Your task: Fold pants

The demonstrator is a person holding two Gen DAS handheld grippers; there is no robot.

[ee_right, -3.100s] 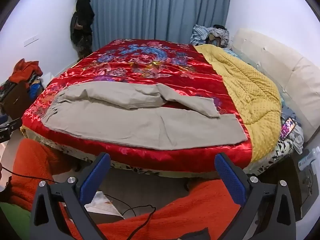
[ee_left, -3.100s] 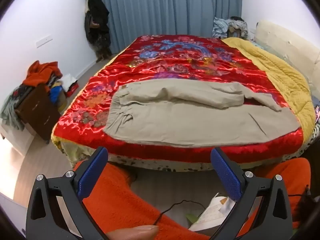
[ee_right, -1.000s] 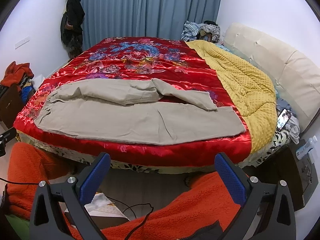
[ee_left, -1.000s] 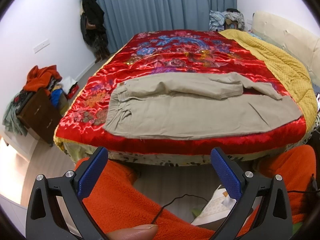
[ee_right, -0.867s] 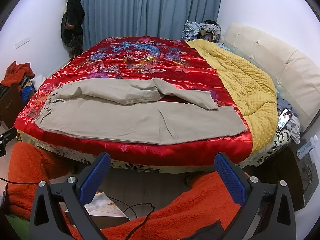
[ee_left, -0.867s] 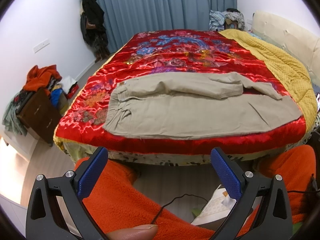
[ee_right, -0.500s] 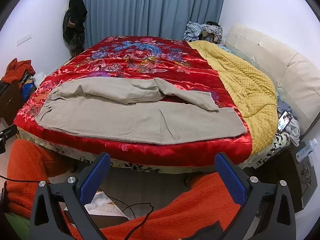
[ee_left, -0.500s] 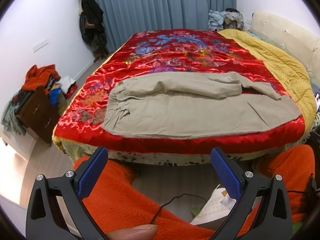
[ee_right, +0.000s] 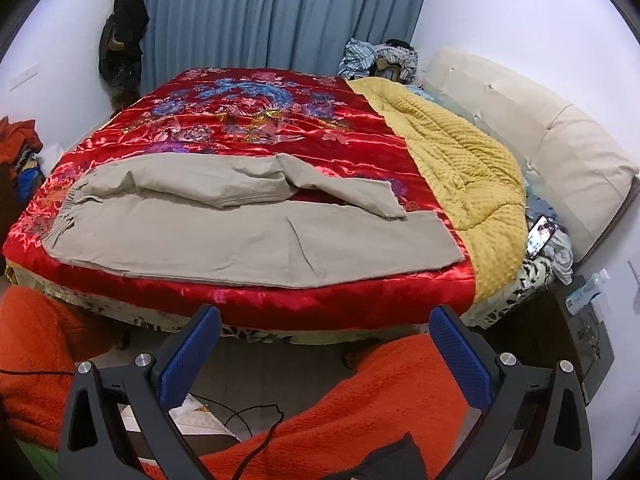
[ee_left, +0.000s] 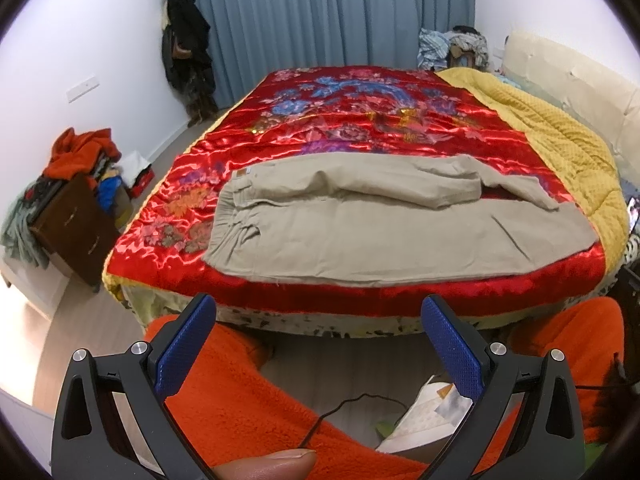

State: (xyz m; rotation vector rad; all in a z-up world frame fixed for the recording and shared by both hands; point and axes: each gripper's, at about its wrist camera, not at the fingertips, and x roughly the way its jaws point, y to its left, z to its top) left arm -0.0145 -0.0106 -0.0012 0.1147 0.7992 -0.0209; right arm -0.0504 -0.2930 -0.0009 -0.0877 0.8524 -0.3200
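Both the left gripper [ee_left: 318,322] and right gripper [ee_right: 324,334] hang wide apart and empty, short of the bed, where beige cotton pants [ee_left: 384,228] lie across a red satin quilt [ee_left: 360,120], far leg crumpled, its underside hidden.

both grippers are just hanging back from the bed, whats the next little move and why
Probably bring both grippers forward to the pants. The left gripper and right gripper are open and empty, short of the bed edge, touching nothing. The far leg lies crumpled and skewed over the flat near leg, so it likely needs straightening first, the left toward the waistband.
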